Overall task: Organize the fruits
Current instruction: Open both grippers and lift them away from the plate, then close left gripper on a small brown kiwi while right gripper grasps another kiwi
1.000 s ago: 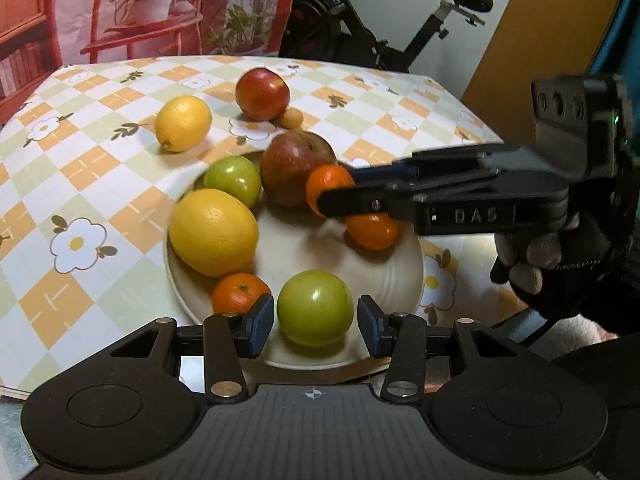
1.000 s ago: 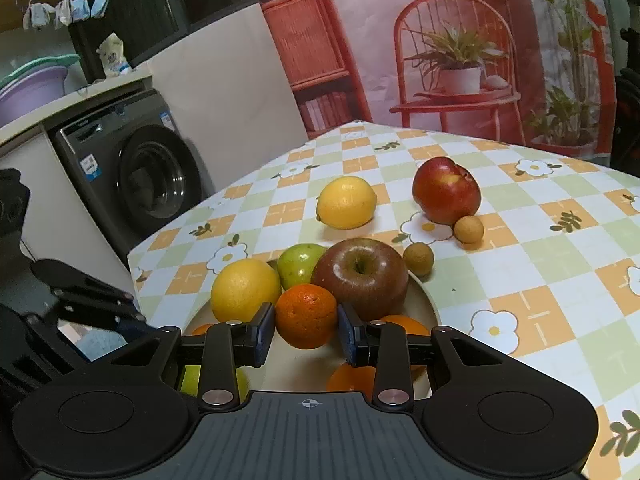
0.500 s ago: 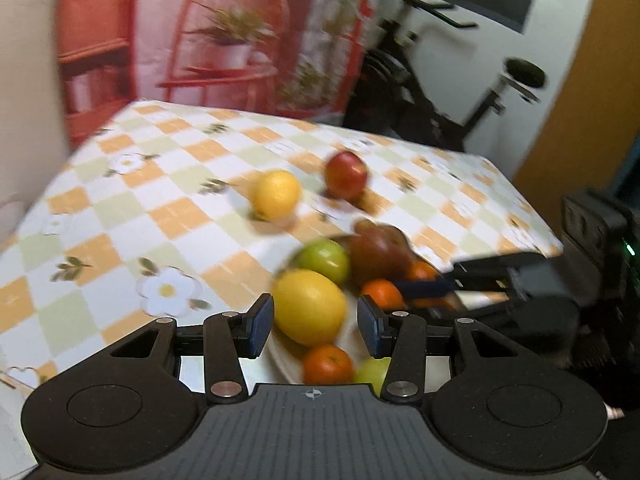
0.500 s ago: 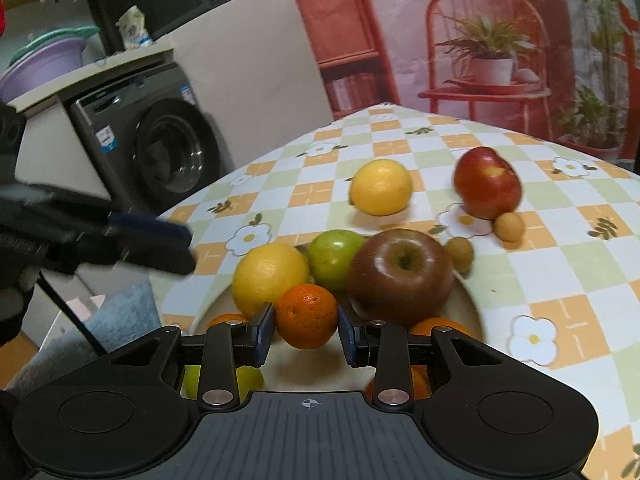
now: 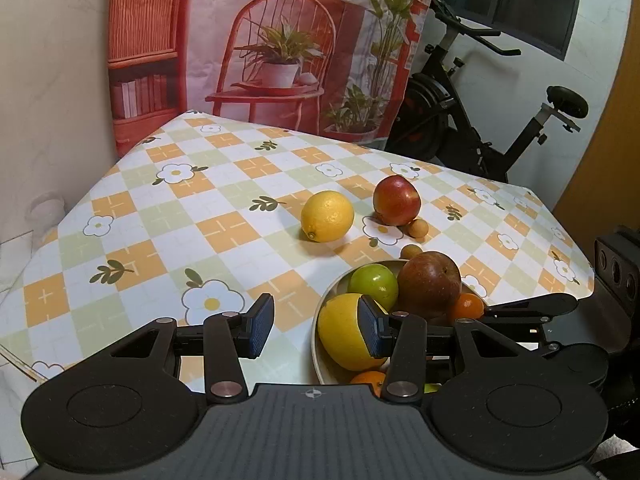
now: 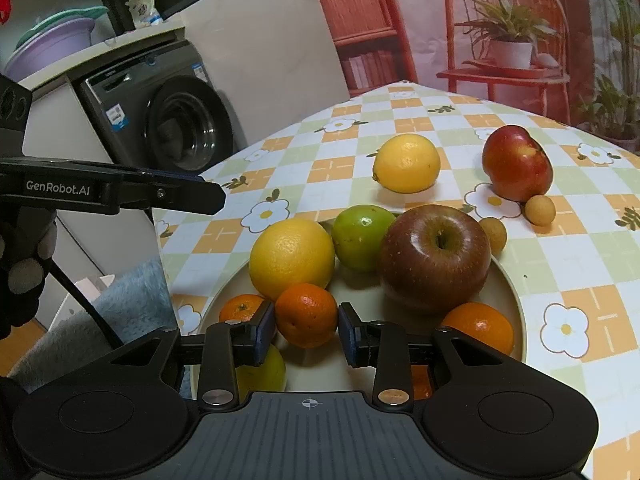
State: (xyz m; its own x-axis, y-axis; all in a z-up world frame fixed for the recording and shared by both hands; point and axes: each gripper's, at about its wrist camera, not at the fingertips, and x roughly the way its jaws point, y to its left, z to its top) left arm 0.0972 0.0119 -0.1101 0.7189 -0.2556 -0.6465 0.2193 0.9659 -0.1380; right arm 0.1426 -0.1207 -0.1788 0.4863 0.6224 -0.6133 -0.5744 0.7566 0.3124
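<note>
My right gripper (image 6: 307, 332) is shut on a small mandarin (image 6: 306, 316), low over the cream plate (image 6: 516, 292). The plate holds a big yellow citrus (image 6: 292, 256), a green apple (image 6: 362, 236), a dark red apple (image 6: 436, 256) and more mandarins (image 6: 478, 326). My left gripper (image 5: 316, 330) is open and empty, at the plate's (image 5: 336, 283) left rim. A lemon (image 5: 327, 216), a red apple (image 5: 397, 200) and two small brown fruits (image 6: 540, 210) lie on the tablecloth beyond the plate.
The checked tablecloth (image 5: 208, 216) stretches bare to the left and back. An exercise bike (image 5: 460, 120) stands behind the table, and a washing machine (image 6: 172, 120) beside it. A gloved hand (image 6: 24, 276) holds the left gripper past the table edge.
My left gripper drew back and up from the green apple in the plate and swung left, empty. My right gripper kept the mandarin and shifted slightly over the plate.
</note>
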